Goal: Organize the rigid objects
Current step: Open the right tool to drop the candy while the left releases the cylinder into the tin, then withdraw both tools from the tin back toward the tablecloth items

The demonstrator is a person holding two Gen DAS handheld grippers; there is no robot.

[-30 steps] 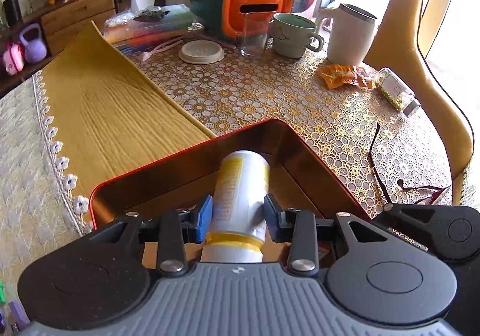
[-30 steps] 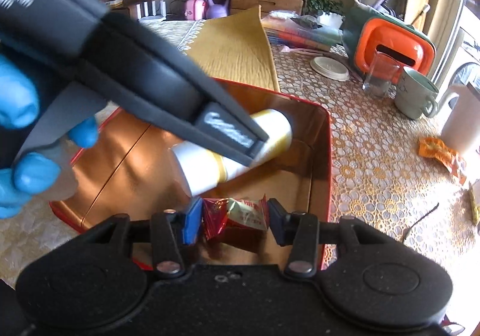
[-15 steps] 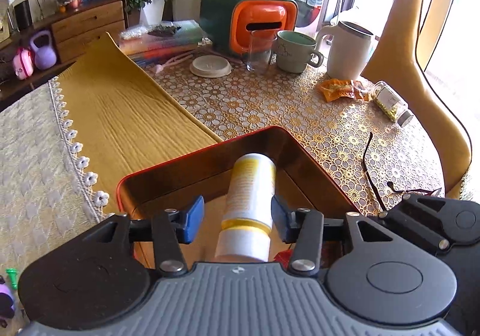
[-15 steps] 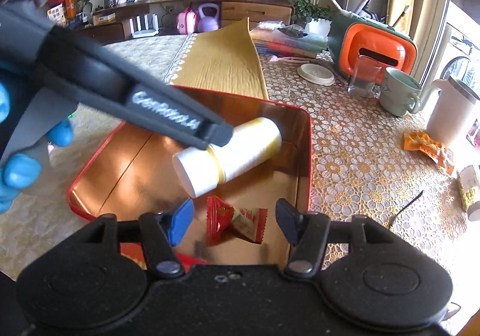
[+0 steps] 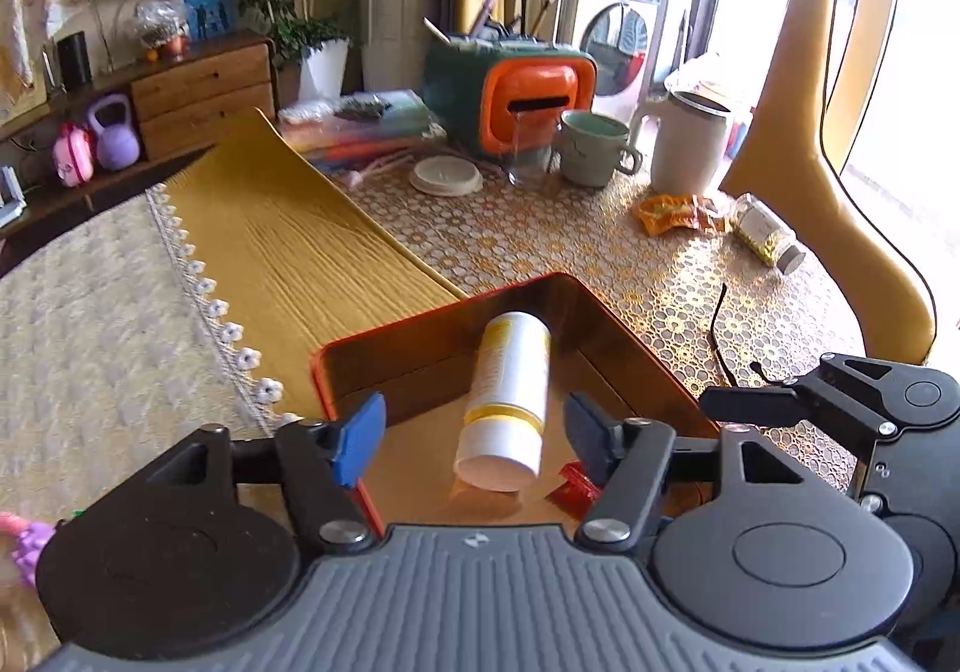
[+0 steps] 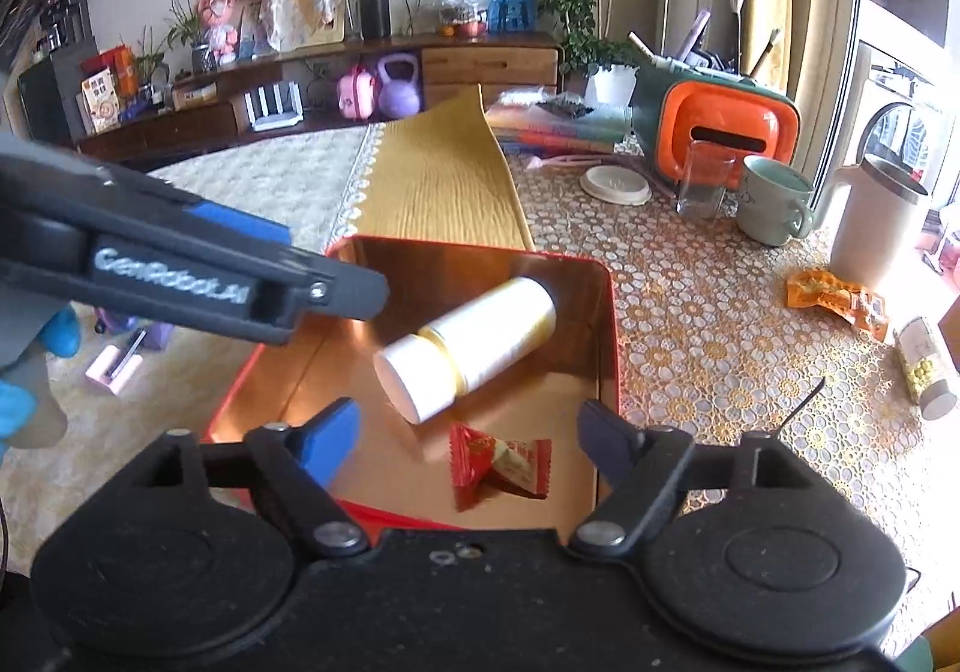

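A white and yellow bottle (image 5: 510,402) (image 6: 474,342) lies on its side in the red tin tray (image 5: 336,366) (image 6: 606,324). Beside it lies a red wrapped candy (image 6: 498,462) (image 5: 573,489). My left gripper (image 5: 474,435) hangs above the tray, its jaws opening, and the bottle lies below the blue pads without touching them. My right gripper (image 6: 468,432) hovers over the candy with its jaws opening, and nothing is gripped. The left gripper's finger (image 6: 252,282) crosses the right wrist view at the left.
On the lace tablecloth stand an orange and green box (image 5: 516,96), a glass (image 5: 531,150), a green mug (image 5: 591,147) and a white jug (image 5: 690,150). An orange snack packet (image 5: 678,213), a small jar (image 5: 768,234) and a black cable (image 5: 720,330) lie to the right.
Both grippers let go and widened: the left released the bottle, the right released the candy. Both have risen and drawn back from the tray, where bottle and candy now lie.
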